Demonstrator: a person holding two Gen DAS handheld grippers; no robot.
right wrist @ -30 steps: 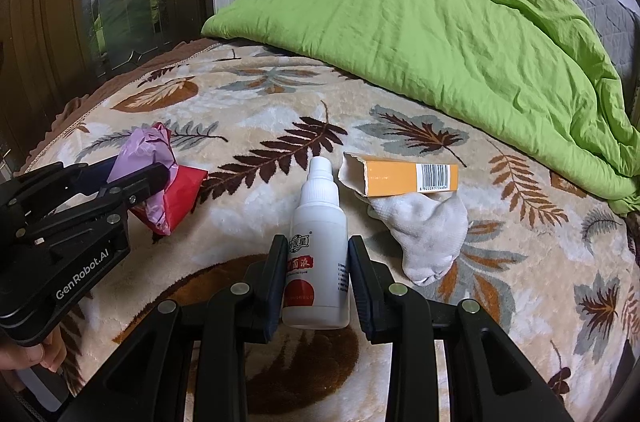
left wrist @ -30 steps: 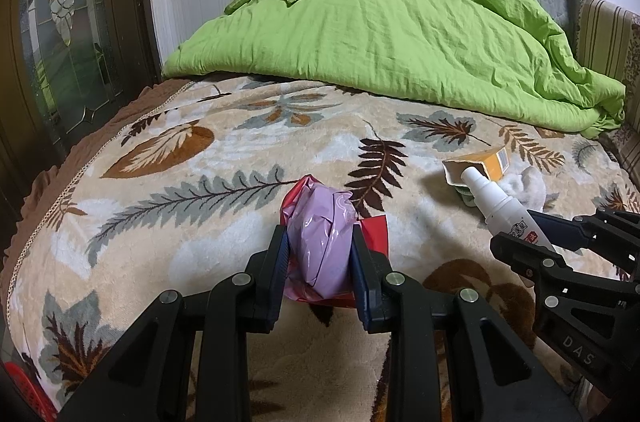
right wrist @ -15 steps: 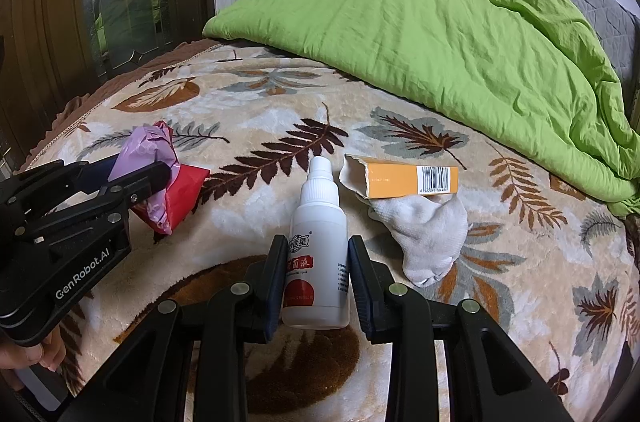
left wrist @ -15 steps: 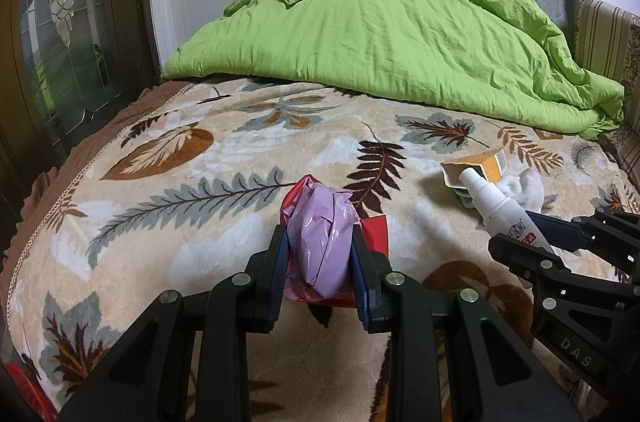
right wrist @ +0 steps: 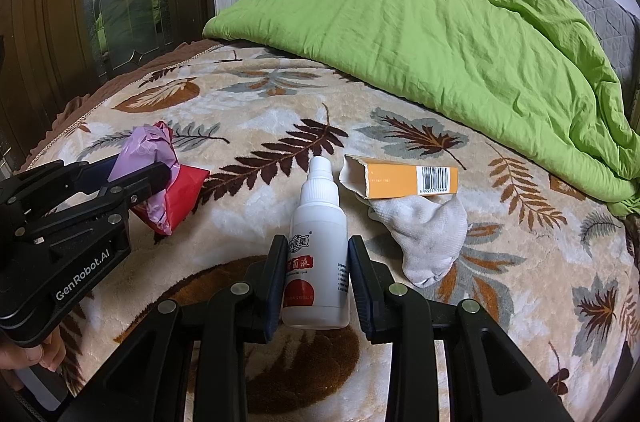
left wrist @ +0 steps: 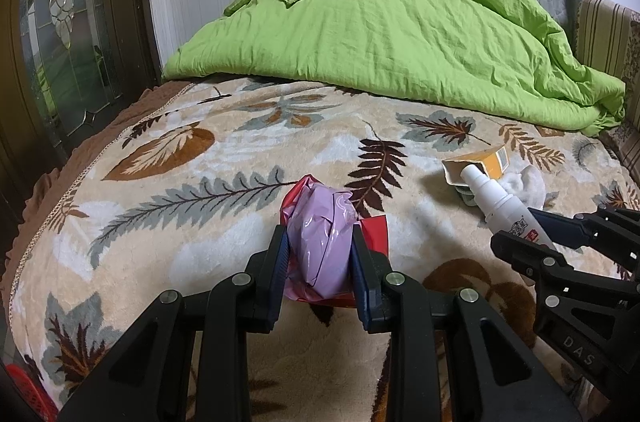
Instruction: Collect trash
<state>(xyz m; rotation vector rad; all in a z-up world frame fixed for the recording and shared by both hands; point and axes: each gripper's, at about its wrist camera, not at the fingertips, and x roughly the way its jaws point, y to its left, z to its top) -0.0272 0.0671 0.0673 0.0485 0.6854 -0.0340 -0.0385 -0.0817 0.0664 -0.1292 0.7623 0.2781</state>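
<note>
Left wrist view, bed surface. Item 1: left gripper (left wrist: 319,262), its 2 fingers clamped against the sides of a crumpled lilac plastic bag (left wrist: 322,242), which sat bundled with a red wrapper (left wrist: 376,228) on the leaf-patterned blanket (left wrist: 224,182). Whether the bundle was lifted clear of the blanket could not be told. Item 2: right gripper (left wrist: 532,236), entering from the right edge, fingers pressed on a white spray bottle (left wrist: 496,198).

Right wrist view, same bed. The right gripper (right wrist: 314,282) held the white spray bottle (right wrist: 318,250) by its lower body, both pads touching the sides, nozzle pointing away from the camera (label red and white, print too small to read). The bottle lay low over the blanket (right wrist: 260,110); contact with it could not be judged. Item 3: orange carton (right wrist: 404,180) with a barcode, one end torn open, lying just beyond the bottle's right side. Item 4: white sock (right wrist: 424,234), touching the carton's near edge. Item 5: green duvet (right wrist: 420,34), heaped along the far side of the bed. The left gripper (right wrist: 138,174) appeared at the left, closed on the lilac plastic bag (right wrist: 148,146) and red wrapper (right wrist: 184,190).
</note>
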